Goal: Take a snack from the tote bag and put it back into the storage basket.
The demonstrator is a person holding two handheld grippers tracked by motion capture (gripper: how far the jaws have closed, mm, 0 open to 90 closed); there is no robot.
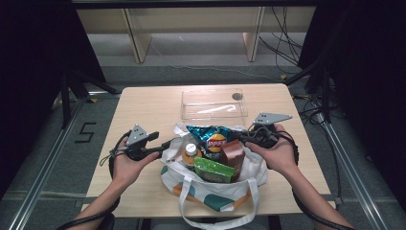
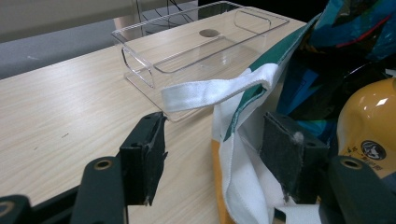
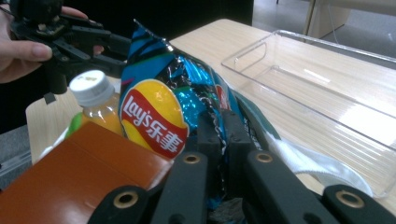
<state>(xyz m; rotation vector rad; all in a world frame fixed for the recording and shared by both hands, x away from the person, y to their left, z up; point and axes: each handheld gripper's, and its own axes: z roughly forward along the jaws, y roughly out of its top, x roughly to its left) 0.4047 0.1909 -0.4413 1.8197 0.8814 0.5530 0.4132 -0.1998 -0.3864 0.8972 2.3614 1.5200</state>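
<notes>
While every snack sits inside the white tote bag point(image 1: 213, 184) at the near edge of the wooden table point(image 1: 143, 108), a person works two hand-held tools at its mouth. Jaws spread wide, the left gripper point(image 2: 212, 154) straddles the bag's rim, fabric between its pads but not clamped, a white handle strap point(image 2: 210, 92) looped just ahead of it. Pressed almost together, the right gripper point(image 3: 223, 140) pinches the blue Lay's chip bag point(image 3: 156, 112) at its crinkled side, seemingly along with the bag's edge. Just left of those jaws stand an orange drink bottle point(image 3: 95, 105) with a white cap and a brown carton point(image 3: 79, 172); a green packet point(image 1: 214, 170) lies in front in the high view. Beyond both tools, the clear plastic tray point(image 1: 214, 104) holds nothing. By the look of it, unpacking has barely begun: one item is gripped, none has reached the tray, and all four remain to be lifted out.
</notes>
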